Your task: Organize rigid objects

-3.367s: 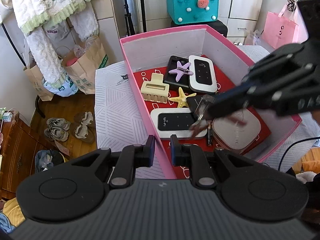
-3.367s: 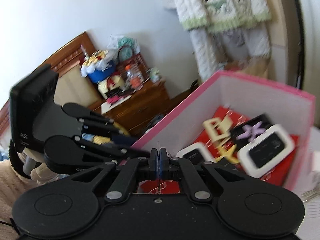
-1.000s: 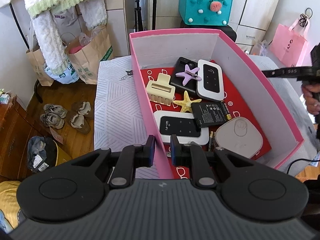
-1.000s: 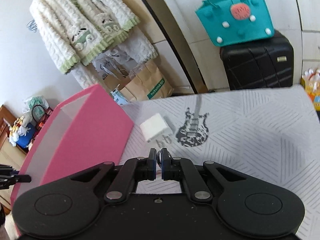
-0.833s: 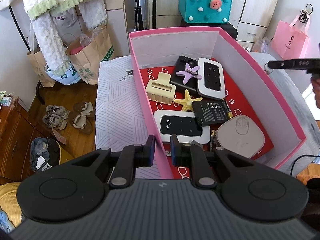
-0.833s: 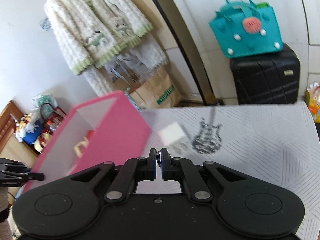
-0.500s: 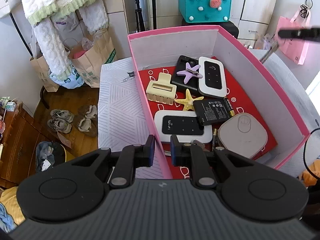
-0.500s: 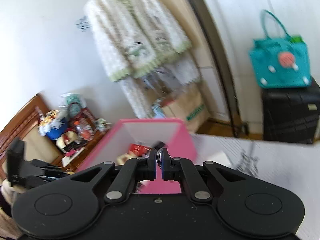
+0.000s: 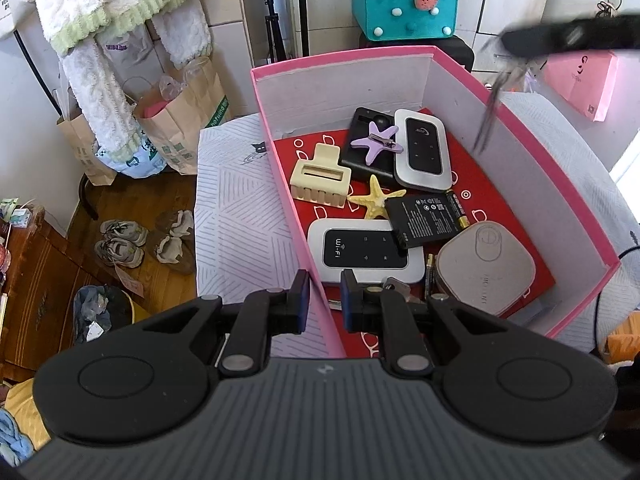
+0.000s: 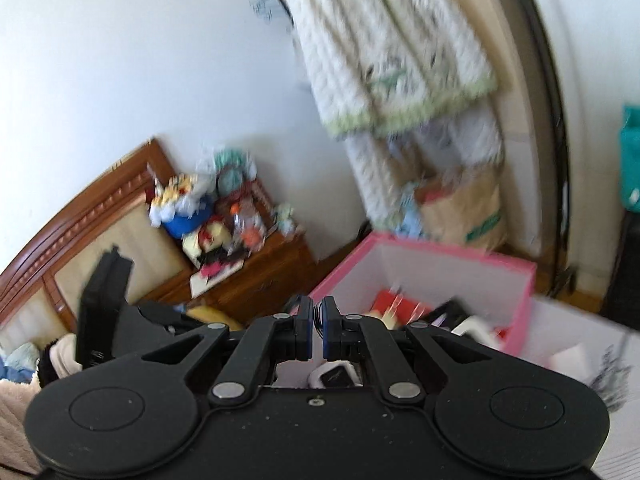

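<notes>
A pink box (image 9: 344,60) stands open on the bed. Inside lie a cream hair claw (image 9: 320,178), a purple star clip (image 9: 374,142), a yellow starfish (image 9: 376,200), two white routers (image 9: 366,250), a black battery (image 9: 428,218) and a grey rounded pad (image 9: 484,268). My left gripper (image 9: 324,300) is shut on the box's near wall. My right gripper (image 9: 510,38) hovers blurred over the far right rim, shut on a small wire ring (image 10: 318,322). From it dangles a thin grey metal piece (image 9: 490,116). In the right wrist view the pink box (image 10: 440,256) lies below the right gripper (image 10: 317,328).
The white patterned bedcover (image 9: 236,208) lies under the box. Brown paper bags (image 9: 180,116) and shoes (image 9: 140,240) are on the floor to the left. A teal bag (image 9: 404,4) and a pink shopping bag (image 9: 580,76) stand behind. A white charger (image 10: 568,360) lies blurred on the bed.
My right gripper has risen off the bedcover and swung toward the pink box, carrying the ring and hanging piece over its far right rim. The left gripper has kept its hold.
</notes>
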`<act>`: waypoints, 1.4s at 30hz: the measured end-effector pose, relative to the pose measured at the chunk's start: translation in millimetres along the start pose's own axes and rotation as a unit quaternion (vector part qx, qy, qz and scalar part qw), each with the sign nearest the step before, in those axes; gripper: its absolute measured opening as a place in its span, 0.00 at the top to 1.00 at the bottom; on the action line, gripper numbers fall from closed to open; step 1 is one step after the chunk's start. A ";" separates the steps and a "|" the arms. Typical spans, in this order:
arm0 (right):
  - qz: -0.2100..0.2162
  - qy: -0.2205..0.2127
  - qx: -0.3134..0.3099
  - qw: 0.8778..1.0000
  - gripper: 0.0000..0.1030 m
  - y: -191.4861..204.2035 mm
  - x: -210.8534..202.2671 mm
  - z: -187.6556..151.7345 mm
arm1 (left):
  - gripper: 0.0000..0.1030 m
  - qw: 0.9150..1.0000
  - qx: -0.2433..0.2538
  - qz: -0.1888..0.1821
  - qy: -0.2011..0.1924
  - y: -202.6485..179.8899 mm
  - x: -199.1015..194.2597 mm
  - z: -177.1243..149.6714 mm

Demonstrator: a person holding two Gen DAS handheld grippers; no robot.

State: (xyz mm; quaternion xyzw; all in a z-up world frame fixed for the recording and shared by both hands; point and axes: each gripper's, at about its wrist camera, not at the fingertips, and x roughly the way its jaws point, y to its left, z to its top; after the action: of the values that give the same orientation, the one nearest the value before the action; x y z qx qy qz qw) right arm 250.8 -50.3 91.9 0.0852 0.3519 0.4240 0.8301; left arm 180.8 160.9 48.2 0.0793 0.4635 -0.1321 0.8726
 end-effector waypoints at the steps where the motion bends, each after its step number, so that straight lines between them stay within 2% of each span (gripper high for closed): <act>1: 0.003 0.010 0.002 1.000 0.94 -0.8 10.7 -2.5 | 0.87 1.000 0.000 -0.001 0.000 0.4 0.1 -0.2; 6: 0.018 0.051 0.020 0.998 0.94 -7.3 56.2 -12.1 | 0.87 1.000 -0.004 -0.004 -0.004 1.6 -0.3 -2.2; 9: 0.007 0.065 0.033 0.997 0.93 -11.0 71.4 -15.1 | 0.87 1.000 -0.005 -0.005 -0.004 1.9 -0.3 -1.9; 12: -0.004 0.062 0.030 0.998 0.88 -12.2 65.1 -13.7 | 0.87 1.000 -0.003 -0.007 -0.004 2.3 0.1 -1.6; 15: -0.016 0.032 0.031 0.999 0.88 -18.0 40.5 -6.7 | 0.87 1.000 -0.003 -0.009 -0.005 3.0 0.0 -1.9; 20: -0.095 -0.026 0.035 0.995 0.81 -39.0 -10.8 -7.8 | 0.87 1.000 -0.006 -0.014 -0.009 4.8 -0.5 -3.4; 23: -0.156 -0.048 0.040 0.986 0.80 -59.8 -35.0 -13.2 | 0.87 1.000 -0.005 -0.014 -0.010 4.9 -0.7 -3.6; 27: -0.242 -0.052 0.025 0.969 0.76 -88.2 -52.1 -26.5 | 0.87 1.000 -0.009 -0.017 -0.013 6.7 0.0 -4.2; 30: -0.277 -0.045 0.000 0.960 0.71 -108.6 -55.6 -38.0 | 0.87 1.000 -0.010 -0.017 -0.015 6.3 0.3 -4.2; 33: -0.274 -0.026 -0.007 0.961 0.65 -127.0 -49.7 -51.7 | 0.87 1.000 -0.011 -0.020 -0.012 6.6 0.2 -3.7; 35: -0.265 0.000 -0.020 0.964 0.64 -132.4 -38.4 -63.9 | 0.87 1.000 -0.009 -0.023 -0.008 7.3 0.3 -2.1; 37: -0.271 0.026 -0.042 0.961 0.64 -132.4 -25.3 -76.0 | 0.87 1.000 -0.006 -0.023 -0.005 6.9 0.8 -1.1; 42: -0.271 0.055 -0.098 0.956 0.52 -130.3 -2.7 -92.3 | 0.87 1.000 -0.006 -0.020 -0.004 6.0 2.9 0.4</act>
State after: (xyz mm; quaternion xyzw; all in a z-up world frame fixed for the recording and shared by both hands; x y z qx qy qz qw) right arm 273.0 -148.4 -32.2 -0.1185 0.3635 0.2199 0.8975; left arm 184.5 166.0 46.1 0.0647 0.4621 -0.1467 0.8722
